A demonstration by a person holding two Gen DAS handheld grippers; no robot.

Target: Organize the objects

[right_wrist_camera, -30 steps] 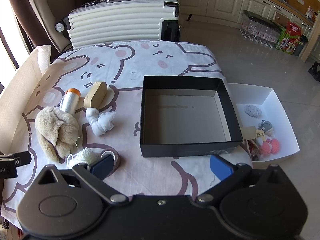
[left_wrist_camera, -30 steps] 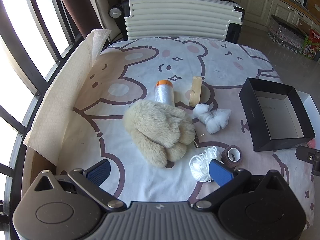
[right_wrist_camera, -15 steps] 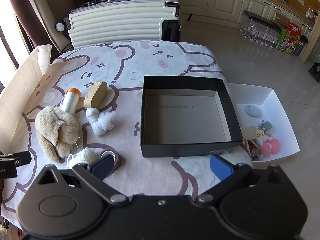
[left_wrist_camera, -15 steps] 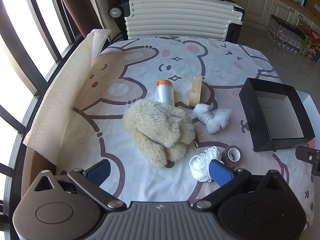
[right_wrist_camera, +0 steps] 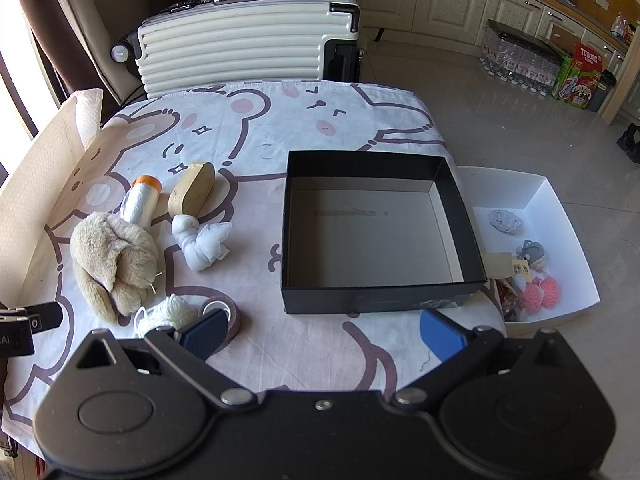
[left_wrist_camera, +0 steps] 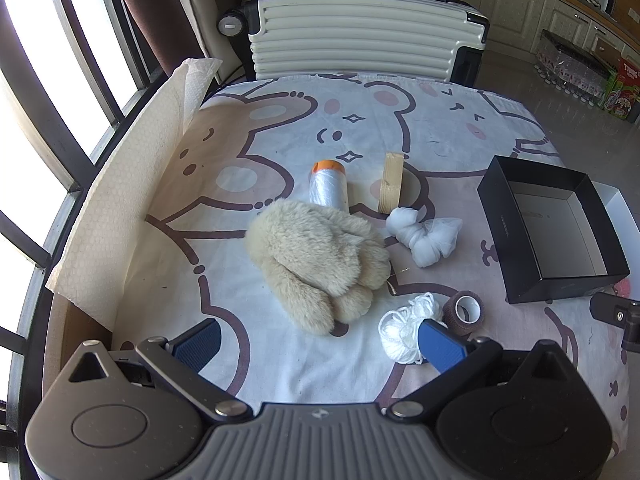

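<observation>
Nothing has moved: both grippers, left (left_wrist_camera: 318, 342) and right (right_wrist_camera: 322, 330), hover spread wide and empty at the table's near edge, loose items awaiting the box (right_wrist_camera: 376, 296).

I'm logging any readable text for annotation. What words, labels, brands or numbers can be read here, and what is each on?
"TUBORG": on the red and green carton on the floor by the cabinets.
"AI": partial letters on the black device at the left edge of the right wrist view.
Paper tag in the white tray: printed, too small to read.
Faint mark on the black box wall: unreadable.
</observation>
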